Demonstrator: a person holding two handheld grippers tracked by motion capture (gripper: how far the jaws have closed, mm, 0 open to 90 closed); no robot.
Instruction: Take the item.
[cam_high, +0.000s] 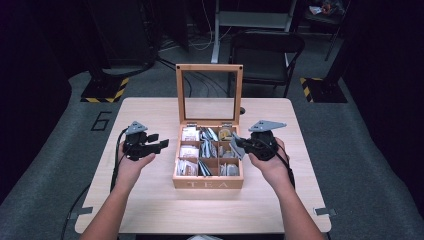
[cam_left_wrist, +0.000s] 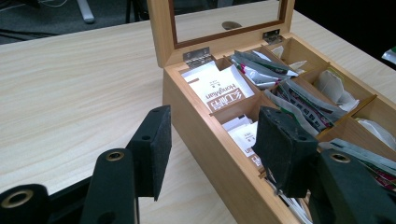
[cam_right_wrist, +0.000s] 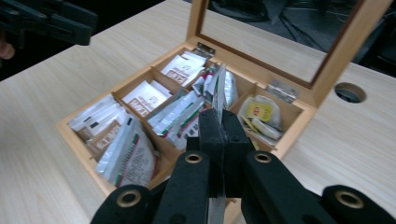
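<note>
On a pale wooden bench (cam_high: 150, 205), a wooden tea box (cam_high: 208, 183) is sitting at the middle, with the word TEA on its front wall. Its glass-paned lid (cam_high: 209, 67) is standing upright at the back, hinged open. Inside, dividers are splitting the box into small compartments packed with tea bag packets: white sachets in the left column, green and red striped ones in the middle, and paler bags on the right.

A person is reaching in from the near edge, holding tongs in each hand. The left tongs (cam_high: 159, 141) are hovering just beside the box's left wall, with jaws spread wide apart and nothing between them; in the left gripper view (cam_left_wrist: 212, 151), one jaw is hanging over the bench and the other over the box's left compartments.

The right tongs (cam_high: 239, 148) are sitting at the box's right edge. In the right gripper view (cam_right_wrist: 223, 135), their jaws are pressed together on a thin tea packet (cam_right_wrist: 218, 93), which is standing on edge above the middle compartments, rising from between the jaws.

Beyond the bench, a dark folding chair (cam_high: 266, 52) is standing on the grey floor.
</note>
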